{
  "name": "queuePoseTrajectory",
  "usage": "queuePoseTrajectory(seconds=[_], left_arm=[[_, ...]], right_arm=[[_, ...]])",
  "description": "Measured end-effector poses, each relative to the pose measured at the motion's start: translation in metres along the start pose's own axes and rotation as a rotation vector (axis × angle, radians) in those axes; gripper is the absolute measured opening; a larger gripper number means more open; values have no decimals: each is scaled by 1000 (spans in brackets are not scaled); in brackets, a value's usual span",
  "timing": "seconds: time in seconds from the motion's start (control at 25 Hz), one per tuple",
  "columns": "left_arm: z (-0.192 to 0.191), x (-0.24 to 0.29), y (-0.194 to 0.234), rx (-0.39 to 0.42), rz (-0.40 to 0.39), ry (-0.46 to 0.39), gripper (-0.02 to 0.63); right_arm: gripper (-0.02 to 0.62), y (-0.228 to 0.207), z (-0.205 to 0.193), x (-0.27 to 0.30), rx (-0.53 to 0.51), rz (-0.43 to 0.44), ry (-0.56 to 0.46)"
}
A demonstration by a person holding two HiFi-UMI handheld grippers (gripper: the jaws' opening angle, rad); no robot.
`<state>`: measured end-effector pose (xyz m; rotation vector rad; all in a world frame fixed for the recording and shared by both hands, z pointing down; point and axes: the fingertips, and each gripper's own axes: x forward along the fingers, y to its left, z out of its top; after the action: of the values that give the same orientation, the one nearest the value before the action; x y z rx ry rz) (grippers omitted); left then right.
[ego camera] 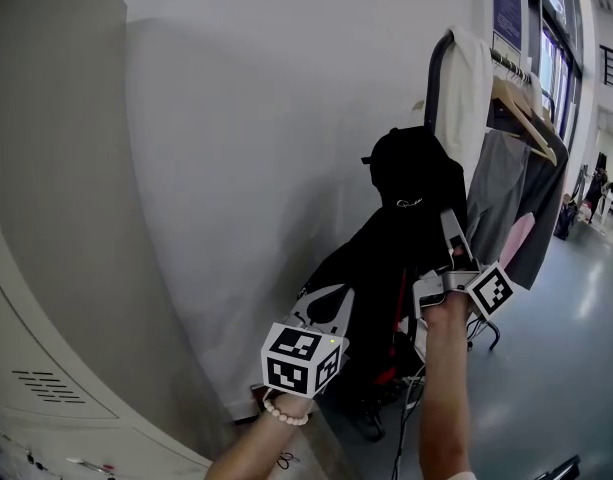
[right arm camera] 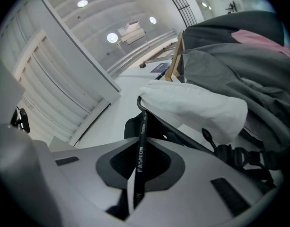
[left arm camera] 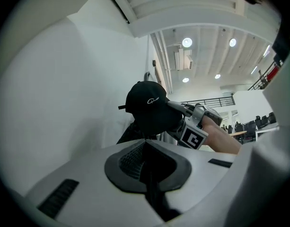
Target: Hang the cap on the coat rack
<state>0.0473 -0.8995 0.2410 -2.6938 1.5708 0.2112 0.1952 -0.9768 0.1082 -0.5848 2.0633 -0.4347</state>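
A black cap (ego camera: pixel 411 168) with a small white logo hangs high against dark clothing at the end of the coat rack (ego camera: pixel 435 73). My right gripper (ego camera: pixel 450 226) reaches up under it, shut on the cap's black back strap (right arm camera: pixel 140 145), which bears the printed word FASHION. In the left gripper view the cap (left arm camera: pixel 149 105) sits above the right gripper (left arm camera: pixel 182 115). My left gripper (ego camera: pixel 322 296) is lower and to the left, away from the cap. Its jaws (left arm camera: pixel 147 162) are shut with nothing between them.
A white wall (ego camera: pixel 286 118) stands close on the left, with a pale cabinet (ego camera: pixel 46 388) at the lower left. The rack carries a white garment (ego camera: pixel 473 98), wooden hangers (ego camera: pixel 526 113), grey and pink clothes (right arm camera: pixel 239 65) and a black coat (ego camera: pixel 386 288).
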Motion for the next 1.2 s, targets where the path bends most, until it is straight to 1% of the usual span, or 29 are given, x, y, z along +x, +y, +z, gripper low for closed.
queuePoseTrajectory(seconds=[0.12, 0.24, 0.32, 0.52, 0.64, 0.8, 0.88, 1.04, 1.08, 1.12, 1.2], left_arm=[[-11, 6, -4, -8, -10, 16, -3], [-21, 7, -9, -16, -24, 33, -2], [-27, 5, -12, -23, -29, 45, -3], [-33, 0, -16, -32, -20, 54, -3], [-34, -4, -15, -29, -12, 57, -3], [-37, -8, -15, -33, 0, 61, -2], [-40, -8, -17, -38, 2, 64, -2], [-47, -8, -27, -39, -7, 78, -3], [-50, -9, -30, -39, -9, 83, -2], [-52, -9, -32, -42, -10, 89, -2], [-58, -11, -36, -48, -9, 97, -3]], right_arm=[[17, -10, -10, -23, 27, 2, 2], [17, -13, -24, -42, 38, -6, 13], [17, -14, -28, -53, 39, -3, 0], [17, -18, -26, -67, -23, 9, -39], [18, -29, -20, -75, -23, 5, -69], [22, -32, -18, -82, -47, -7, -65], [51, -35, -19, -87, -59, -19, -58], [51, -46, -24, -102, -90, -76, -21], [56, -48, -25, -107, -103, -90, -6], [81, -49, -27, -114, -119, -104, 11], [83, -50, -30, -128, -151, -129, 38]])
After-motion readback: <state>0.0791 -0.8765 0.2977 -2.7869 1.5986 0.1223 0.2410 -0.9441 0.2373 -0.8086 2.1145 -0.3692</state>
